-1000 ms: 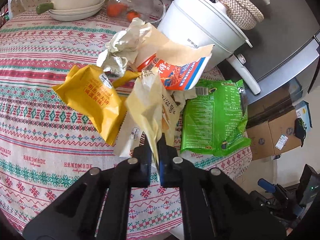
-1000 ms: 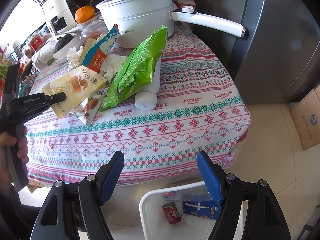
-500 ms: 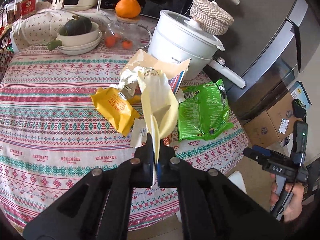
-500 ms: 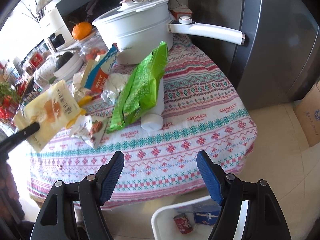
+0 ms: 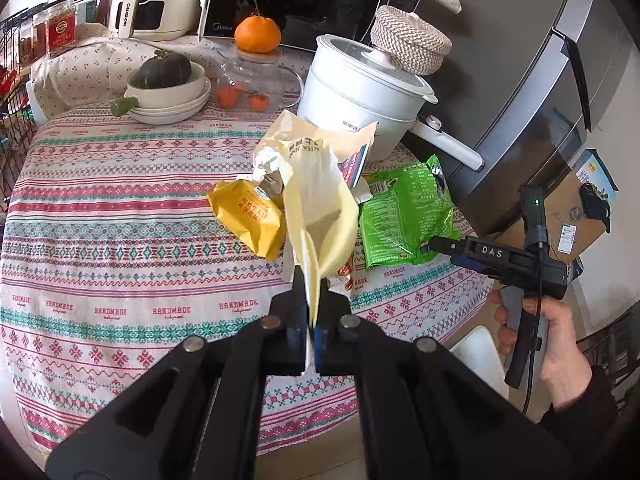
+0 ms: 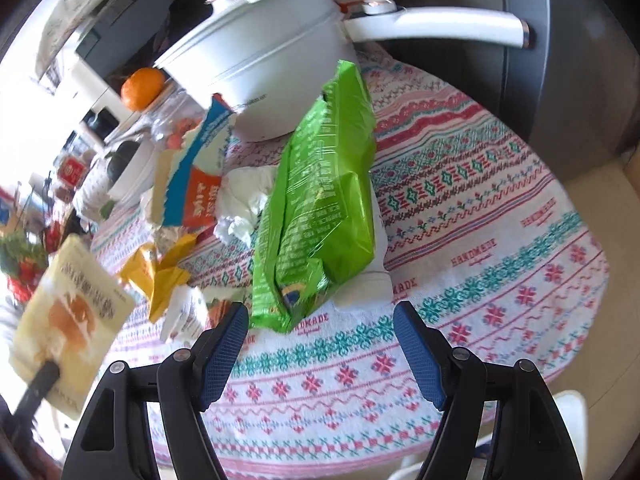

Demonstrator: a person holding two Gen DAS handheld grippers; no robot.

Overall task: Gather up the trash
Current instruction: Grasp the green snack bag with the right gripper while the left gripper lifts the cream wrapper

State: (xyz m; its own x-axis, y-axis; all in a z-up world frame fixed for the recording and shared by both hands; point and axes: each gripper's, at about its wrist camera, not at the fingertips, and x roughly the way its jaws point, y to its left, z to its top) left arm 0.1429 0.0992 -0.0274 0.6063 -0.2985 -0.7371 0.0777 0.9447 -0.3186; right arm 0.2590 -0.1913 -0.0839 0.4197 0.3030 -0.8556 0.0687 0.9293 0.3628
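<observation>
1. Left gripper (image 5: 310, 304): black jaws pinched tight on the bottom edge of a pale-yellow crumpled snack wrapper (image 5: 320, 216), lifted clear of the table and standing up from the fingers.
2. Same pale-yellow wrapper seen at far left in the right wrist view (image 6: 68, 320), printed face showing, blurred, clamped at its lower edge by a black finger.
3. Right gripper (image 6: 320, 352): blue-padded jaws spread wide, nothing between them, poised over the near edge of the round table covered in a patterned red, teal and white cloth (image 6: 500, 240).
4. Also visible from the left wrist view (image 5: 440, 246), gripped by a hand (image 5: 556, 344) at the right, tip just beside the near corner of the green packet.
5. Glossy green plastic snack packet (image 6: 324, 200) lying on the cloth directly beyond the open right jaws, partly resting on a white object beneath it.
6. Left of the green packet: crumpled white tissue (image 6: 244, 204), a torn blue-and-orange paper carton (image 6: 200, 184), a crumpled yellow foil packet (image 6: 160, 276).
7. Behind the pile: white lidded electric pot with a long handle (image 5: 360, 92), an orange on a glass jar (image 5: 258, 34), a dark green squash in a cream bowl (image 5: 166, 80).
8. White bin rim (image 5: 476, 352) partly visible below the table edge at the right.
</observation>
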